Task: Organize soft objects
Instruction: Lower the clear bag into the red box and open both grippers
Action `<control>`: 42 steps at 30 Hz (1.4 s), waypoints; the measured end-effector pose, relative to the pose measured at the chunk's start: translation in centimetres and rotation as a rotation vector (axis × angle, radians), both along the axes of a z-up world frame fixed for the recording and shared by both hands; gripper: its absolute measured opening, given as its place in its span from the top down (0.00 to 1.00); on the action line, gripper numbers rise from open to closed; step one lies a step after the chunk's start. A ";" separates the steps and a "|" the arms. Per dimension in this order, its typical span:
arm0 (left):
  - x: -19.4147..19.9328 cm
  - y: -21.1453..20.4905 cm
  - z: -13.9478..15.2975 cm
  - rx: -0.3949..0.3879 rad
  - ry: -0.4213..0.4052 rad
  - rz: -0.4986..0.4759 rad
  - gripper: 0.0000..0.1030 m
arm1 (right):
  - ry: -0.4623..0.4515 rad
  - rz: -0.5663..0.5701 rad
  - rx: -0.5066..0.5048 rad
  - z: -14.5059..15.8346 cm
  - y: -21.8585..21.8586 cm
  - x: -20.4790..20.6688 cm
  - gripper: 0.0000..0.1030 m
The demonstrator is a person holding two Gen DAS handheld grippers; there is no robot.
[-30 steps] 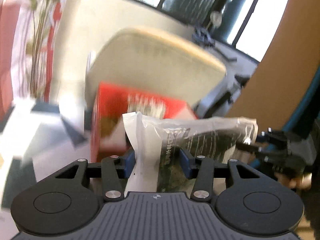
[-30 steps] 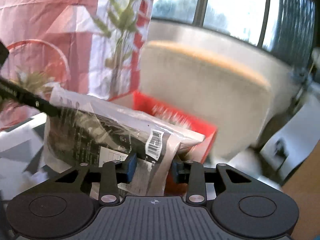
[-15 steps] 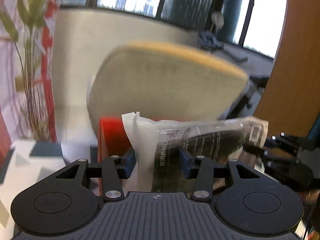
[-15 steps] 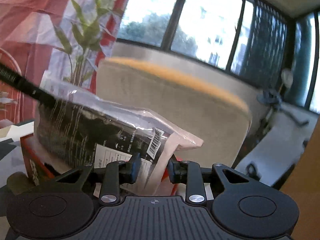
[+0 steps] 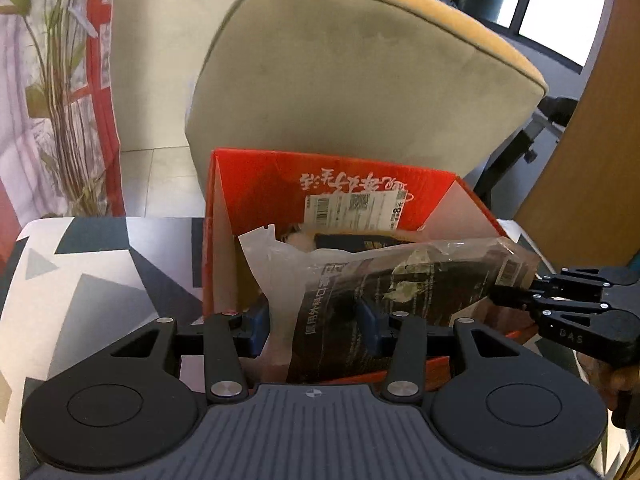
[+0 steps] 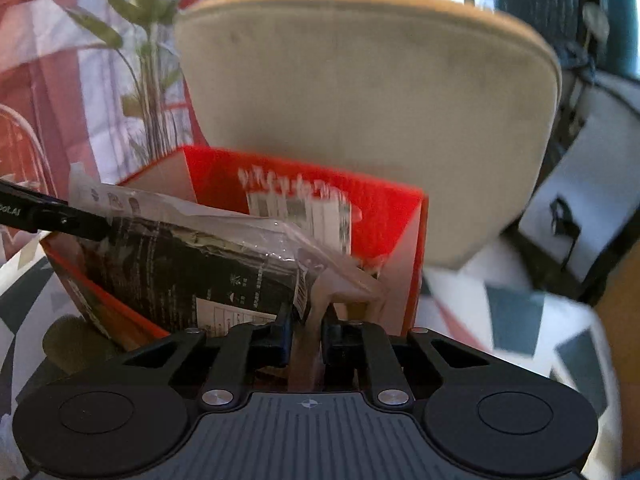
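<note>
A clear plastic packet (image 5: 400,280) with a dark folded item inside hangs across the open red cardboard box (image 5: 260,188), its lower edge inside the box. My left gripper (image 5: 314,326) is shut on the packet's left part, blue pads pressing both sides. In the left wrist view my right gripper (image 5: 516,296) pinches the packet's far right end. In the right wrist view the right gripper (image 6: 306,336) is closing tight on the thin end of the packet (image 6: 180,264), pads on the plastic, above the red box (image 6: 380,216). The left gripper (image 6: 72,216) enters from the left.
The box stands on a table with a grey, white and dark triangle-patterned cloth (image 5: 80,280). A beige padded chair back (image 5: 360,80) rises right behind the box. A plant (image 5: 60,80) and red-white curtain stand at the left, a wooden panel (image 5: 592,140) at the right.
Both grippers have come down with the packet, which now hangs into the red box. The right gripper's jaws have narrowed on the packet's end.
</note>
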State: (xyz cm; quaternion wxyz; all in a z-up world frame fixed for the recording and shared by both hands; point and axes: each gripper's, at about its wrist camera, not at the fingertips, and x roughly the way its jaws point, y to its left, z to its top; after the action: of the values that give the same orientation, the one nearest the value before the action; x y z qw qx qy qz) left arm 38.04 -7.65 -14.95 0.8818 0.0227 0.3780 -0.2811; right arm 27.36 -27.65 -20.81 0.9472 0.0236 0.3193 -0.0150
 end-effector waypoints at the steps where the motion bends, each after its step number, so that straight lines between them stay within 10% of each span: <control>1: 0.0 -0.3 0.0 0.010 -0.002 -0.005 0.53 | 0.013 -0.008 0.013 -0.3 -0.2 0.2 0.88; 42: -0.3 -0.9 -0.2 0.056 0.034 0.015 0.40 | 0.159 -0.101 0.039 0.5 -0.1 1.3 0.84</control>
State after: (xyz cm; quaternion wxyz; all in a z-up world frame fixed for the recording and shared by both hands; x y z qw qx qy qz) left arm 37.69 -8.54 -15.12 0.8764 0.0399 0.4008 -0.2640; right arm 28.70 -27.73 -20.32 0.9162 0.0567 0.3924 -0.0586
